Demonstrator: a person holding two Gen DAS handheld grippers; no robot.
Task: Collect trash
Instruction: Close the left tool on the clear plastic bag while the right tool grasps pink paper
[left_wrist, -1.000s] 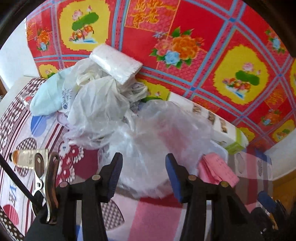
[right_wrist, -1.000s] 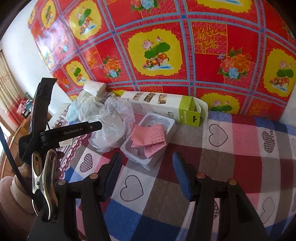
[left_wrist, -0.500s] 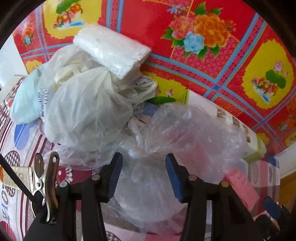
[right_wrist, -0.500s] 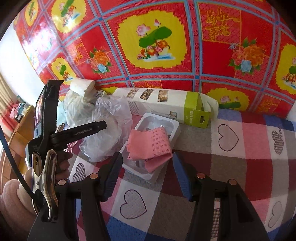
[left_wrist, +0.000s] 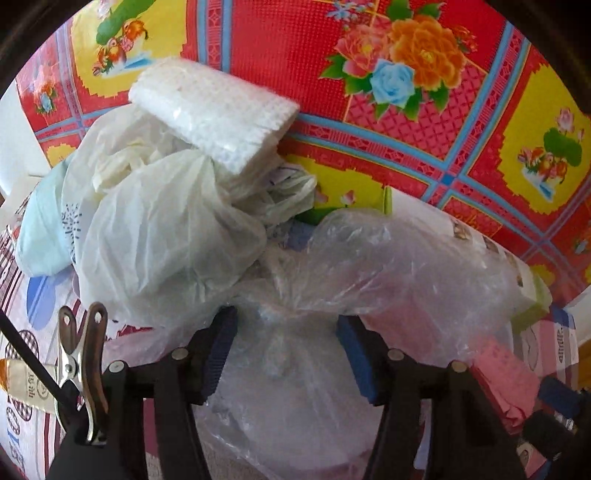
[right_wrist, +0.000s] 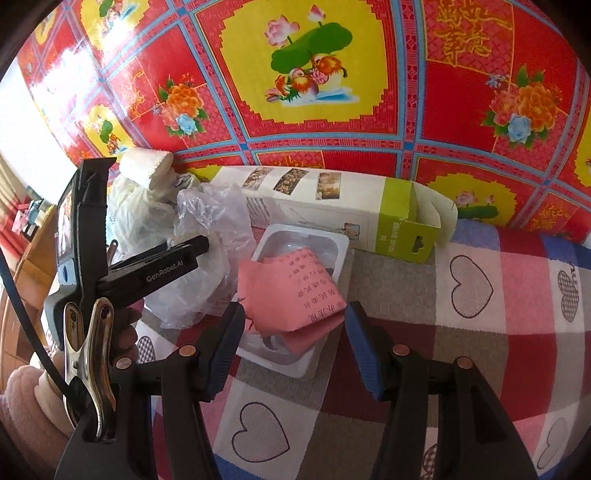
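Observation:
A crumpled clear plastic bag (left_wrist: 369, 266) lies right in front of my left gripper (left_wrist: 286, 354). Its jaws are opening, with the bag's lower part between them and the pads apart from it. In the right wrist view the same clear bag (right_wrist: 210, 229) sits left of a white plastic tray (right_wrist: 306, 236). A folded pink paper (right_wrist: 291, 291) rests in that tray. My right gripper (right_wrist: 293, 343) stands open, its tips on either side of the paper's near edge without touching.
White plastic bags (left_wrist: 166, 236) and a white foam block (left_wrist: 218, 118) pile up behind the clear bag. A white and green carton (right_wrist: 332, 206) lies along the red floral wall sheet (right_wrist: 295, 74). Checked heart cloth (right_wrist: 472, 288) spreads to the right.
Both grippers have come down and closer, the left onto the clear bag, the right onto the tray with the pink paper. The left jaws stand wider than before.

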